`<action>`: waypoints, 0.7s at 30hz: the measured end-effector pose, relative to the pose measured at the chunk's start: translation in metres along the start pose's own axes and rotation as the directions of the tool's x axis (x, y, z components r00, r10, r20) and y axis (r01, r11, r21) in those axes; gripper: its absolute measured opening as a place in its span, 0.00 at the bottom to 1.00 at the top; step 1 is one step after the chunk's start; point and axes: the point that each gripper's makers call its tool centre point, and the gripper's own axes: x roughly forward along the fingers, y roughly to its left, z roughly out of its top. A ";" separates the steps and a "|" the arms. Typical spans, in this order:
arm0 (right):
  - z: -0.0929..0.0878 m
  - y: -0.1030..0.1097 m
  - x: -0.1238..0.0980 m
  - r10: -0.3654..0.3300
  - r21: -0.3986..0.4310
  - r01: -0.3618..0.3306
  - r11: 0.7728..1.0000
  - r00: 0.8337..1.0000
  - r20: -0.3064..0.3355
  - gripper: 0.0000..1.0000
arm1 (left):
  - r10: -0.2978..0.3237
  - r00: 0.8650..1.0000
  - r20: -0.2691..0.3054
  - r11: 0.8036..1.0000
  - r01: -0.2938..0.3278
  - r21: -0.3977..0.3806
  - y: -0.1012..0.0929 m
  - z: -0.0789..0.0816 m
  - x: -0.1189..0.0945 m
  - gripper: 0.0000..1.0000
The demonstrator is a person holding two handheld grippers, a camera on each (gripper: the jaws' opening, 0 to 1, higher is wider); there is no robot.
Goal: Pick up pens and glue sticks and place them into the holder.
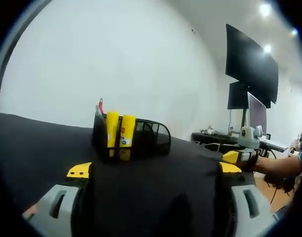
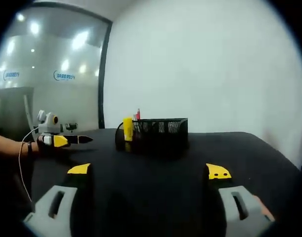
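Jaws apart; glue sticks (image 1: pixel 119 130) upright.

I see a table (image 1: pixel 37 143) under a black cloth; on it stands a black mesh holder (image 1: pixel 133 139), with two yellow glue sticks (image 1: pixel 119 131) upright inside

My black-covered table (image 1: pixel 37 143) low in frame, plain white wall (image 1: pixel 116 64) behind, dark monitors (image 1: pixel 252 64) upper right, ceiling lights (image 1: pixel 264 9) above, glass partition (image 2: pixel 47 74) with reflections at left of my right gripper view.
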 end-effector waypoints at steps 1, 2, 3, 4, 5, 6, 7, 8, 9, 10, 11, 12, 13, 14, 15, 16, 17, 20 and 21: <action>0.001 0.000 0.000 -0.001 0.001 0.001 1.000 1.000 0.003 0.85 | 0.000 1.000 -0.007 1.000 0.000 0.008 -0.001 -0.001 0.001 0.96; 0.001 -0.001 0.000 -0.001 0.002 0.001 1.000 1.000 0.006 0.85 | -0.001 1.000 -0.012 1.000 0.002 0.015 -0.001 -0.002 0.001 0.96; 0.001 -0.001 -0.001 -0.002 0.003 0.002 1.000 1.000 0.007 0.85 | -0.003 1.000 -0.019 1.000 0.003 0.018 -0.001 -0.004 0.001 0.96; 0.001 -0.001 -0.001 -0.002 0.005 0.002 1.000 1.000 0.007 0.85 | -0.005 1.000 -0.021 1.000 0.005 0.019 -0.002 -0.004 0.001 0.96; 0.002 -0.001 -0.001 -0.001 0.005 0.001 1.000 1.000 0.011 0.85 | -0.007 1.000 -0.021 1.000 0.007 0.018 -0.002 -0.004 0.001 0.96; 0.002 0.000 -0.001 0.001 0.005 -0.001 1.000 1.000 0.011 0.85 | -0.007 1.000 -0.023 1.000 0.007 0.017 -0.002 -0.004 0.001 0.96; 0.002 0.000 -0.001 0.003 0.007 -0.003 1.000 1.000 0.010 0.85 | -0.006 1.000 -0.020 1.000 0.006 0.016 -0.002 -0.004 0.001 0.96; 0.002 0.001 -0.001 0.003 0.004 -0.003 1.000 1.000 0.011 0.85 | -0.005 1.000 -0.018 1.000 0.005 0.016 -0.002 -0.003 0.001 0.96; 0.002 0.000 -0.001 0.002 0.004 -0.002 1.000 1.000 0.011 0.85 | -0.004 1.000 -0.017 1.000 0.004 0.015 -0.002 -0.003 0.001 0.96; 0.002 0.001 -0.001 0.002 0.005 -0.003 1.000 1.000 0.012 0.86 | -0.004 1.000 -0.014 1.000 0.004 0.013 -0.002 -0.003 0.001 0.96; 0.002 0.001 -0.001 0.001 0.007 -0.001 1.000 1.000 0.012 0.86 | -0.003 1.000 -0.012 1.000 0.003 0.017 -0.002 -0.002 0.000 0.96; 0.001 0.000 -0.001 -0.001 0.008 0.001 1.000 1.000 0.011 0.86 | -0.004 1.000 -0.012 1.000 0.004 0.019 -0.002 -0.002 0.000 0.96; 0.001 -0.001 0.000 -0.003 0.010 0.003 1.000 1.000 0.009 0.86 | -0.007 1.000 -0.011 1.000 0.007 0.020 -0.003 -0.002 0.000 0.96; 0.001 -0.001 -0.001 -0.005 0.011 0.005 1.000 1.000 0.009 0.86 | -0.009 1.000 -0.010 1.000 0.010 0.023 -0.004 -0.002 0.000 0.96; 0.001 -0.002 -0.001 -0.010 0.011 0.010 1.000 1.000 0.011 0.86 | -0.013 1.000 -0.009 1.000 0.013 0.026 -0.005 -0.002 0.000 0.96; 0.001 -0.002 -0.001 -0.014 0.012 0.014 1.000 1.000 0.011 0.85 | -0.017 1.000 -0.010 0.999 0.017 0.028 -0.005 -0.002 0.000 0.96; 0.002 -0.003 -0.001 -0.020 0.014 0.019 1.000 1.000 0.012 0.85 | -0.021 1.000 -0.013 0.999 0.021 0.030 -0.007 -0.003 0.000 0.96; 0.001 -0.004 -0.001 -0.025 0.019 0.025 1.000 1.000 0.009 0.84 | -0.044 0.999 -0.011 0.998 0.044 0.036 -0.012 -0.002 -0.001 0.96; 0.001 -0.004 -0.001 -0.023 0.022 0.023 0.999 1.000 0.008 0.83 | -0.046 0.999 -0.010 0.998 0.046 0.033 -0.012 -0.002 0.000 0.96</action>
